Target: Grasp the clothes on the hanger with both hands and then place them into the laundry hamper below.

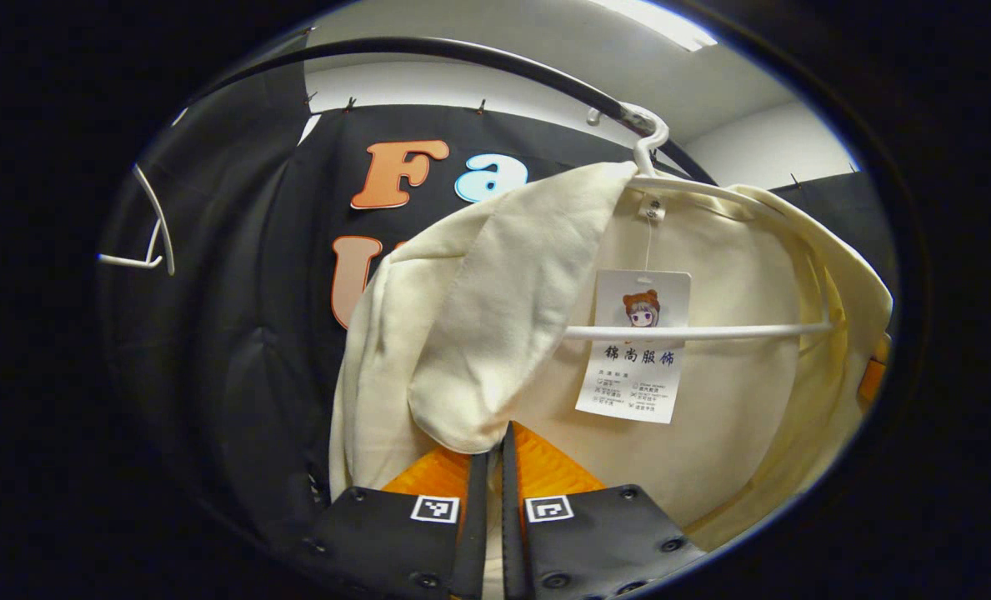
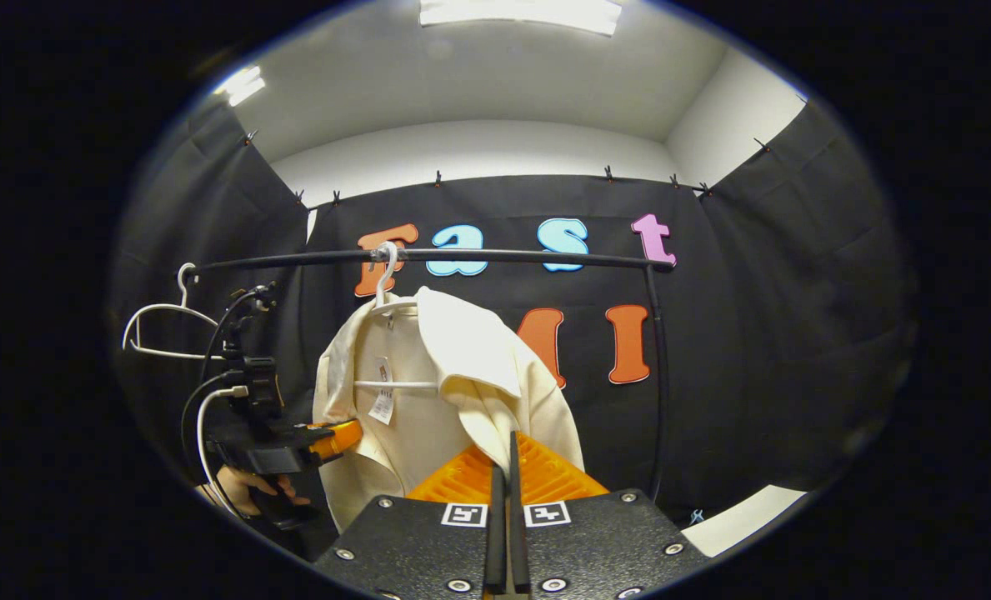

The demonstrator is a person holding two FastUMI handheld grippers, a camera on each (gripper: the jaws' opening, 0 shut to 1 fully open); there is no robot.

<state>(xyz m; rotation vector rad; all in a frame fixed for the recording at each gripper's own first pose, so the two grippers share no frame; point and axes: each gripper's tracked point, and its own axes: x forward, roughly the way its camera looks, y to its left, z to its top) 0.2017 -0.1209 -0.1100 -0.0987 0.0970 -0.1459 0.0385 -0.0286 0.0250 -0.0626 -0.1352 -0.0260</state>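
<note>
- While the cream fabric shirt point(image 2: 428, 392) hangs on its white plastic hanger point(image 1: 695, 332) from the black metal rail point(image 2: 512, 257), both tongs sit at its lower edge.
- Left tongs point(image 1: 495, 446): fingers pressed together, and a fold of the cream shirt drapes right at their tips. Cannot tell if cloth is actually pinched between them.
- Left gripper view: shirt is close up and open at the front, with a white paper tag point(image 1: 635, 346) dangling on a thread from the collar across the hanger's crossbar.
- Right tongs point(image 2: 508, 458): fingers pressed together, tips at the shirt's lower right hem. The view does not settle whether they grip it.
- Right gripper view: the left tongs show farther off at the shirt's left edge, held by a hand point(image 2: 253, 492), cables running up from the unit.
- An empty white wire hanger point(image 2: 162, 329) hangs at the rail's left end, apart from the shirt.
- Shirt hangs left of the rail's middle; the rail's upright post point(image 2: 658, 375) stands to its right.
- Black cloth wall behind everything; white ceiling with a lit panel point(image 2: 516, 15) above.
</note>
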